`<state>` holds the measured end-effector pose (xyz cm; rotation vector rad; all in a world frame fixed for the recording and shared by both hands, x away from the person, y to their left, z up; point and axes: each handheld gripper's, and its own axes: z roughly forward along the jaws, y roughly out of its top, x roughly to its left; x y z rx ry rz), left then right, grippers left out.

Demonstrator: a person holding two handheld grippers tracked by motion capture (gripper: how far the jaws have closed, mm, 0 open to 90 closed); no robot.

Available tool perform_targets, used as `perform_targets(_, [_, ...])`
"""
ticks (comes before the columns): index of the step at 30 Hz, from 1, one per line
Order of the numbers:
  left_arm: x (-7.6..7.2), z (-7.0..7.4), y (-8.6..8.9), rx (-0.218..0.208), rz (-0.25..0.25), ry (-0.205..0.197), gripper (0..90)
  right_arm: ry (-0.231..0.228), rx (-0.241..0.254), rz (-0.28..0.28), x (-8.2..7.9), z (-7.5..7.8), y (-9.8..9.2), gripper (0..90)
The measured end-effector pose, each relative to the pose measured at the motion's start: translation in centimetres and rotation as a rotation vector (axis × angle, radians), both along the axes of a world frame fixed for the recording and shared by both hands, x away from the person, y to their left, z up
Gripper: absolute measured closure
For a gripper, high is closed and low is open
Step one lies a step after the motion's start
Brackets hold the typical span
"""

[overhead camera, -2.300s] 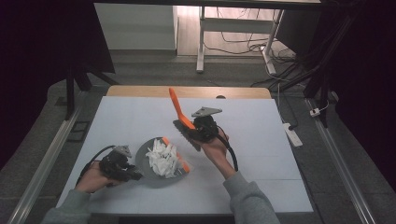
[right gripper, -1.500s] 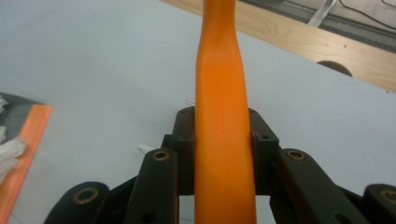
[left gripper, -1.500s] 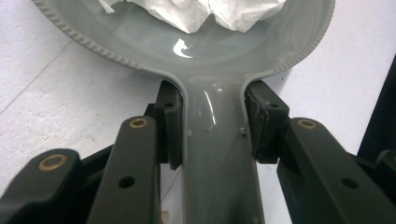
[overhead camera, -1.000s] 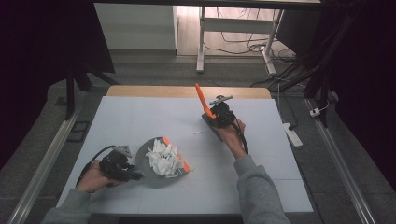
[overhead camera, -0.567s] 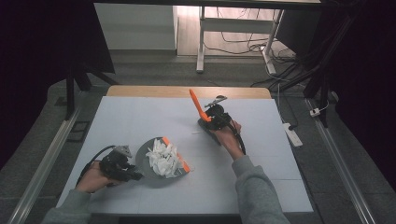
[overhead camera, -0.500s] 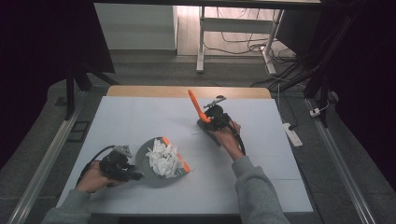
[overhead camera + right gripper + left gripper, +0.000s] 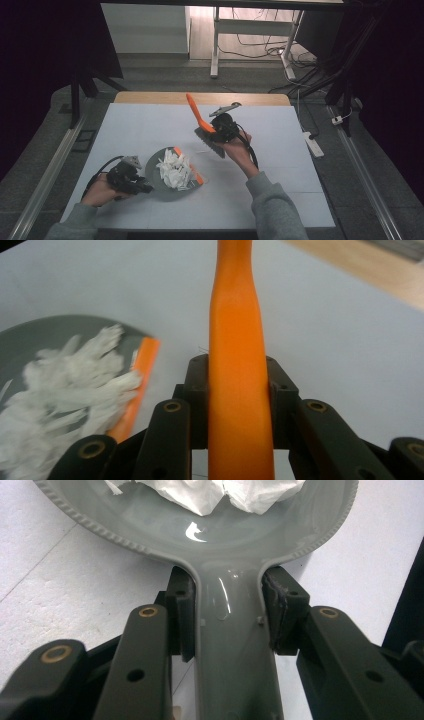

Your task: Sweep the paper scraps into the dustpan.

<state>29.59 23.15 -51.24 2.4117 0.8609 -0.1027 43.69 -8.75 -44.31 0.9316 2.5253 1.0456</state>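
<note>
1. Close to the person, the left gripper [image 7: 131, 176] sits low on the white table [image 7: 300, 190]. Its jaws pinch the grey handle of the dustpan [image 7: 235, 670] from both sides. This hand has not moved.
2. The dustpan [image 7: 160, 176] lies flat on the table, with an orange strip on its front edge. A pile of white paper scraps [image 7: 174, 168] rests inside it.
3. Farther out, the right gripper [image 7: 223, 129] pinches the orange handle of the brush [image 7: 239, 405]. The brush [image 7: 200, 120] is up in the air, with its bristles hanging above the table.
4. A moment ago the brush was farther back and more to the right. Now it has come nearer to the dustpan, but it is still apart from it.
5. I think the sweeping is nearly done, since the scraps are in the pan.
</note>
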Motion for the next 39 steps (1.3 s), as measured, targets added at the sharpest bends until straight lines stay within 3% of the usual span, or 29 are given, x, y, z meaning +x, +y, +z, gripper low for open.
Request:
perform_targets(3, [0.0, 0.0, 0.0, 0.000, -0.001, 0.000, 61.7, -0.012, -0.021, -0.038, 0.8, 0.0, -0.7, 70.7])
perform_targets(10, [0.0, 0.0, 0.1, -0.001, -0.001, 0.002, 61.7, 0.030, -0.089, -0.109, 2.6, -2.9, -1.9, 70.7])
perform_targets(14, [0.0, 0.0, 0.1, -0.001, -0.001, 0.002, 61.7, 0.040, -0.109, -0.103, 2.6, -3.9, -1.7, 70.8])
perform_targets(18, [0.0, 0.0, 0.0, 0.000, -0.001, 0.001, 61.7, 0.037, -0.114, -0.077, 2.0, -3.9, -1.1, 70.7])
perform_targets(25, [0.0, 0.0, -0.1, 0.000, -0.001, 0.000, 61.7, -0.003, -0.160, -0.019, -0.1, -4.1, 0.8, 70.7])
perform_targets(32, [0.0, 0.0, -0.1, 0.000, 0.000, 0.001, 61.7, 0.009, -0.128, 0.075, -2.6, -4.2, 2.9, 70.7])
perform_targets(36, [0.0, 0.0, -0.1, 0.001, 0.000, 0.002, 61.7, 0.060, -0.061, 0.143, -4.0, -4.1, 3.7, 70.7])
perform_targets(39, [0.0, 0.0, -0.1, 0.001, -0.001, 0.002, 61.7, 0.044, -0.013, 0.159, -4.9, -3.2, 3.8, 70.7])
